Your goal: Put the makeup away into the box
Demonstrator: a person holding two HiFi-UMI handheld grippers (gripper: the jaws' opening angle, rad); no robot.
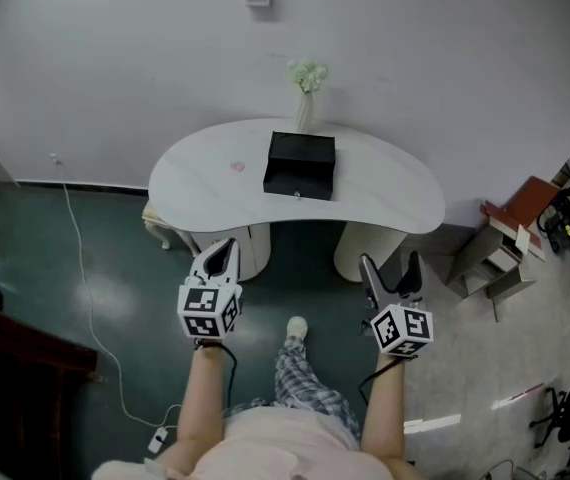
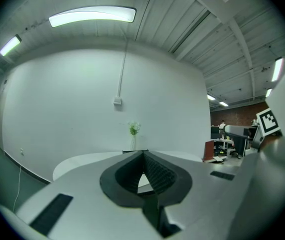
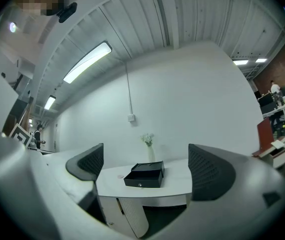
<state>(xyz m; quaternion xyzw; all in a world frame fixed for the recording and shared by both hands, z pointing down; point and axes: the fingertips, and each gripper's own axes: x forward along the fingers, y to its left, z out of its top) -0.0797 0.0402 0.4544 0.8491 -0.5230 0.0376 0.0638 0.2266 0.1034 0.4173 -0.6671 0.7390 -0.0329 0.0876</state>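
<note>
Left gripper (image 1: 228, 247), jaws together on nothing, right gripper (image 1: 392, 264), jaws apart, both well short of white curved table (image 1: 385, 194) bearing black rectangular box (image 1: 300, 165)

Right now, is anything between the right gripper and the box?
Nothing visible. The right gripper, jaws apart, hangs short of the table; only floor and tabletop lie between it and the box.

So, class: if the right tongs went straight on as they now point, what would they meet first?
Probably the black box on the white table, framed between the open right tongs; depth is unclear.
</note>
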